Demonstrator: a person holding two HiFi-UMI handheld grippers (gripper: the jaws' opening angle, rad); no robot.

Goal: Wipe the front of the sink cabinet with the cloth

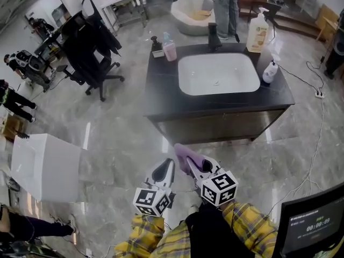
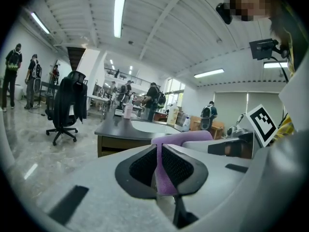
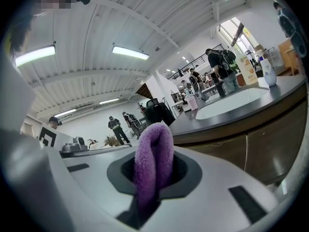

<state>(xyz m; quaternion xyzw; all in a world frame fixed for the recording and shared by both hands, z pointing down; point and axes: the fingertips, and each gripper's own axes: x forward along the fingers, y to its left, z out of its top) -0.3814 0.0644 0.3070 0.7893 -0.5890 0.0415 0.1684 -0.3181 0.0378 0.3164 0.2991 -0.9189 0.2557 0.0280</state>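
Cloth [image 1: 184,153] is pinched in both claws. My right claw [image 1: 194,166] is closed on a thick purple fold, and my left claw [image 1: 169,166] is closed on a thin edge of it. The sink cabinet [image 1: 215,126] stands ahead, well apart from the cloth. I judge I should lay the fold flat on its front panel, press evenly and sweep in overlapping passes, keeping the jaws off the surface.

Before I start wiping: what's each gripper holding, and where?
Both hold the purple cloth: the left gripper pinches a thin edge, the right gripper clamps a folded bunch.
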